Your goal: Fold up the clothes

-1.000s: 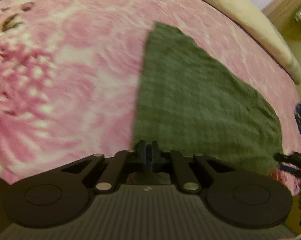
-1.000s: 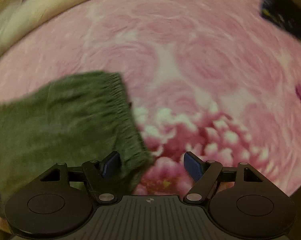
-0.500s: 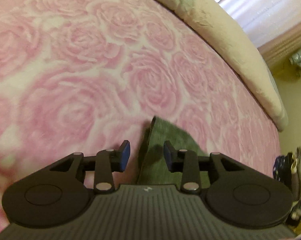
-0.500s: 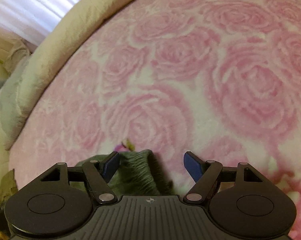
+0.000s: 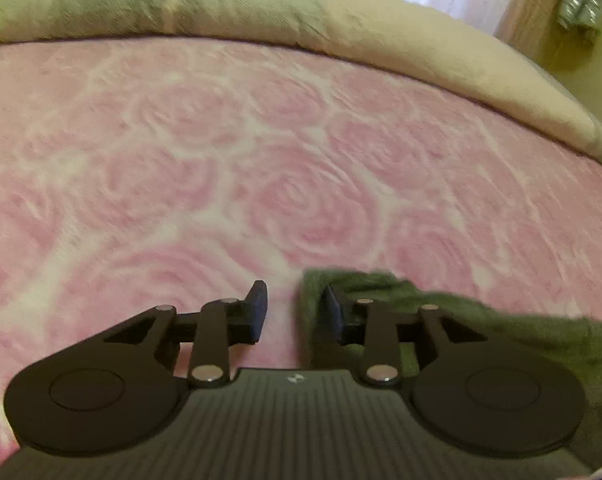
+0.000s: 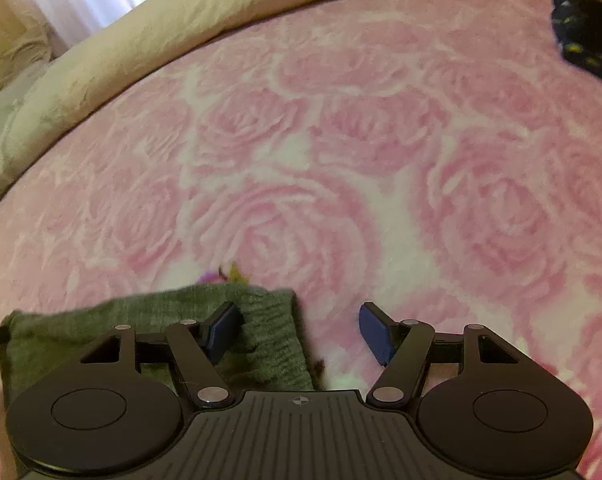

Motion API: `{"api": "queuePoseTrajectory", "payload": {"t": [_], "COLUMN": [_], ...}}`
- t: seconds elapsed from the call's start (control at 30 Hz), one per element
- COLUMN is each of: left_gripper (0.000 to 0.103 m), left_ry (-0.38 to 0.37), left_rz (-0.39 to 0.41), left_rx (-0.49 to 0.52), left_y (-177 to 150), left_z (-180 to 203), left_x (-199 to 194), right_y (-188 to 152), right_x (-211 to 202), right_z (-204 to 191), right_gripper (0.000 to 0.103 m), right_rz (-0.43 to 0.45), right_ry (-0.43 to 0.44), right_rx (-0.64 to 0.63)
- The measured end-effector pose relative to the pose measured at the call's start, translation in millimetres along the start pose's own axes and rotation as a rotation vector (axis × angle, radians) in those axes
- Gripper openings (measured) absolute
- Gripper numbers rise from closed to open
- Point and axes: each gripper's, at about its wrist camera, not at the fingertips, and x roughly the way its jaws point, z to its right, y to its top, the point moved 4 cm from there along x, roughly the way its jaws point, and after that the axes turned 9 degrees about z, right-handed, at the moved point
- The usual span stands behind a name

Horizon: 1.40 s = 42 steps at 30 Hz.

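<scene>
A: Left view: why was the left gripper at the cloth?
B: Its jaws were closing, straddling the corner on the blanket, nothing pinched yet.

A: Right view?
B: The right gripper was closing too, wide, around the cloth's other corner, likely for a matched fold.

2 close wrist views down onto 1 pink bedspread
</scene>
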Motion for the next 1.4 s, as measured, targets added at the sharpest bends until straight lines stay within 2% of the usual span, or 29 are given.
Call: {"api": "queuePoseTrajectory", "payload": {"t": [0.07, 0.1, 0.13, 0.17, 0.23, 0.3, 0.37, 0.47, 0.5, 0.57, 0.6, 0.67, 0.73, 0.8, 0.83, 0.87, 0.9, 0.97, 1.03, 1.13, 1.27, 1.3, 1.33, 1.4], "left_gripper": [0.023, 0.017, 0.004, 0.003, 0.003, 0.003, 0.008, 0.003, 0.003, 0.003, 0.007, 0.008, 0.008, 0.008, 0.013, 0.015, 0.015, 0.012, 0.011, 0.012, 0.012, 0.014, 0.017, 0.016], "left_ry": [-0.008, -0.015, -0.081, -0.162, -0.293, -0.349, -0.308, -0.205, -0.187, -0.129, -0.103, -0.121, -0.203, -0.303, -0.352, -0.365, -0.372, -0.324, -0.332, -0.335, -0.419, -0.434, -0.427, -0.357], "left_rz": [0.015, 0.021, -0.003, -0.035, -0.079, -0.095, -0.084, -0.045, -0.027, 0.019, 0.038, 0.029, 0.006, -0.028, -0.040, -0.055, -0.070, -0.086, -0.033, 0.035, 0.101, 0.102, 0.088, 0.063], "left_rx": [-0.022, -0.034, -0.035, -0.005, 0.120, 0.202, 0.205, 0.071, 0.029, 0.011, 0.012, -0.001, 0.019, 0.101, 0.144, 0.192, 0.241, 0.272, 0.256, 0.258, 0.279, 0.283, 0.295, 0.274], "left_y": [8.3, 12.3, 12.1, 8.2, -4.7, -15.0, -19.9, -13.9, -9.1, -1.6, 0.9, -1.1, -13.2, -39.7, -54.5, -73.5, -92.9, -121.0, -121.0, -115.9, -140.1, -151.6, -164.2, -180.2], "left_z": [-3.4, -4.9, 1.6, 14.8, 47.4, 69.2, 71.5, 43.6, 35.7, 24.2, 19.7, 19.1, 35.0, 60.6, 72.7, 78.9, 84.3, 76.6, 67.6, 62.6, 67.1, 66.8, 67.2, 61.8], "left_x": [-9.2, -14.0, -17.0, -20.0, -22.8, -15.1, 4.3, 27.5, 27.2, 11.8, 1.8, -21.4, -46.1, -73.4, -85.1, -91.2, -96.6, -92.0, -96.0, -116.5, -154.8, -160.7, -162.6, -166.2], "right_y": [3.6, 5.5, 7.3, 5.9, -2.3, -14.0, -22.9, -25.7, -24.1, -20.0, -19.7, -22.4, -30.0, -49.0, -59.8, -73.1, -87.6, -116.6, -126.7, -121.8, -143.2, -154.3, -166.3, -178.5], "right_x": [-9.9, -14.8, -19.8, -23.6, -23.5, -13.9, -4.4, 1.1, -5.6, -21.9, -30.4, -48.8, -68.4, -83.1, -88.1, -89.7, -85.9, -74.5, -81.3, -102.4, -124.8, -120.5, -110.9, -109.0], "right_z": [-10.5, -15.8, -21.1, -32.1, -55.5, -67.8, -70.9, -56.3, -53.6, -47.6, -42.3, -34.1, -38.2, -52.3, -59.7, -64.9, -64.9, -61.1, -54.5, -56.6, -69.3, -69.9, -68.8, -66.5], "right_gripper": [0.066, 0.066, 0.066, 0.066, 0.066, 0.066, 0.066, 0.063, 0.062, 0.063, 0.063, 0.063, 0.063, 0.063, 0.063, 0.063, 0.063, 0.062, 0.062, 0.063, 0.063, 0.063, 0.063, 0.063], "right_rz": [0.048, 0.072, 0.096, 0.093, 0.055, 0.040, 0.044, 0.085, 0.099, 0.134, 0.146, 0.166, 0.174, 0.169, 0.168, 0.166, 0.154, 0.121, 0.170, 0.260, 0.390, 0.377, 0.342, 0.372], "right_ry": [-0.016, -0.023, -0.031, 0.013, 0.108, 0.110, 0.105, 0.118, 0.113, 0.073, 0.051, 0.026, 0.061, 0.132, 0.155, 0.162, 0.146, 0.097, 0.116, 0.126, 0.195, 0.189, 0.161, 0.126], "right_rx": [-0.052, -0.077, -0.103, -0.142, -0.227, -0.330, -0.396, -0.376, -0.364, -0.334, -0.304, -0.244, -0.225, -0.257, -0.288, -0.331, -0.372, -0.450, -0.449, -0.422, -0.415, -0.416, -0.419, -0.406]}}
